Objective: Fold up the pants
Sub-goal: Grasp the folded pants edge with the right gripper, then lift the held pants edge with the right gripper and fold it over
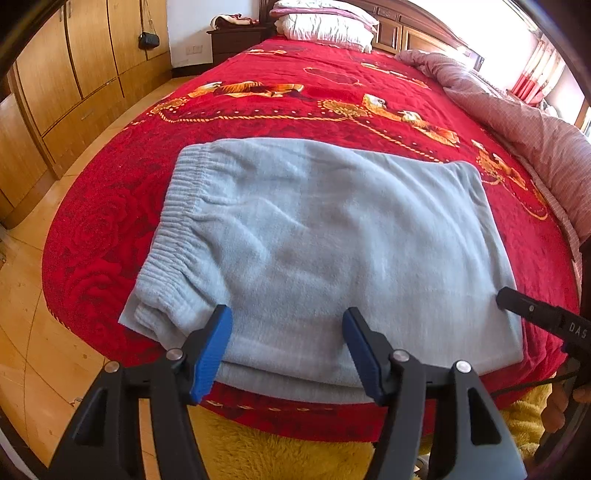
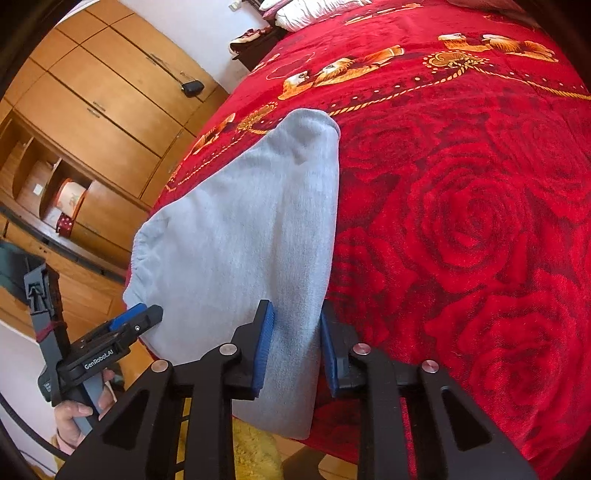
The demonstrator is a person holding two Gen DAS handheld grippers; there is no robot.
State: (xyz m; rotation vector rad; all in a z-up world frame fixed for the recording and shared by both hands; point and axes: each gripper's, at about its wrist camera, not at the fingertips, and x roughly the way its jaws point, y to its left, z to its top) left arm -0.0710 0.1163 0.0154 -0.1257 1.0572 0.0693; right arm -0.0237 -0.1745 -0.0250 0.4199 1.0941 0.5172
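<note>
The light blue fleece pants (image 1: 325, 251) lie folded into a rectangle on the red bed cover, elastic waistband (image 1: 177, 218) at the left. My left gripper (image 1: 287, 343) is open over the near edge of the pants, nothing between its blue pads. In the right wrist view the pants (image 2: 243, 236) run away from me. My right gripper (image 2: 297, 347) is open, its pads on either side of the pants' near right edge without pinching it. The right gripper's black finger (image 1: 532, 308) shows at the pants' right edge, and the left gripper (image 2: 136, 319) shows at their left corner.
The red rose-patterned bed cover (image 1: 295, 96) spans the bed. Pillows (image 1: 325, 22) sit at the headboard and a pink quilt (image 1: 517, 110) lies along the right side. Wooden wardrobes (image 1: 74, 74) line the left wall. A yellow fluffy rug (image 1: 258, 454) lies below the bed's near edge.
</note>
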